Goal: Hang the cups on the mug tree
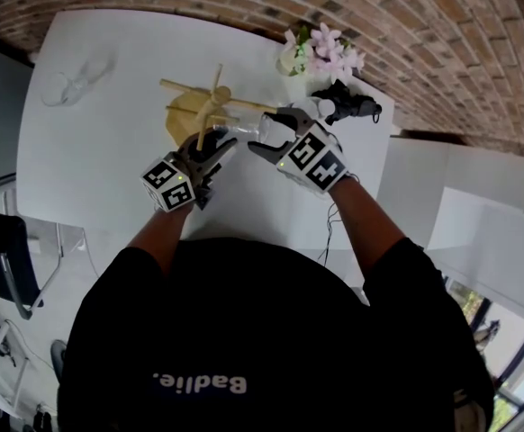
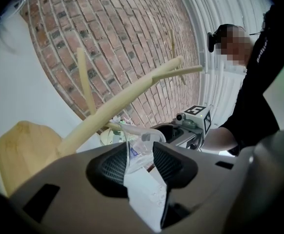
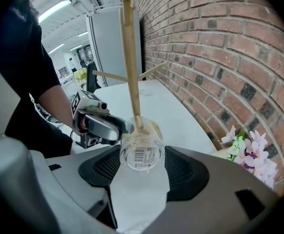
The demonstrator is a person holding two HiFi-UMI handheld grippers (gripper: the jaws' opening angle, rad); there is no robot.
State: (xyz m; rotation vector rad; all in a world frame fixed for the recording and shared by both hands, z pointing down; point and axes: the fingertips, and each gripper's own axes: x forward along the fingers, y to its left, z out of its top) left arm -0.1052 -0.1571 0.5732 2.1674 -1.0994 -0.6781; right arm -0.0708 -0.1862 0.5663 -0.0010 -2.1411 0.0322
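Observation:
A clear glass cup [image 1: 244, 131] lies on its side in the air between my two grippers, in front of the wooden mug tree [image 1: 210, 106]. My right gripper [image 3: 142, 161] is shut on the cup's body [image 3: 142, 152], whose barcoded base faces the camera. My left gripper [image 2: 141, 156] has the cup's rim and handle [image 2: 138, 147] between its jaws, which stand a little apart from the glass, so it is open. In the head view the left gripper [image 1: 221, 148] sits left of the cup and the right gripper [image 1: 275, 130] right of it. The tree's pegs [image 3: 130, 57] are bare.
A second clear cup [image 1: 68, 84] lies at the far left of the white table [image 1: 109, 169]. A vase of pink and white flowers [image 1: 320, 57] and a black object [image 1: 356, 104] stand at the table's right end, by the brick wall [image 3: 220, 43].

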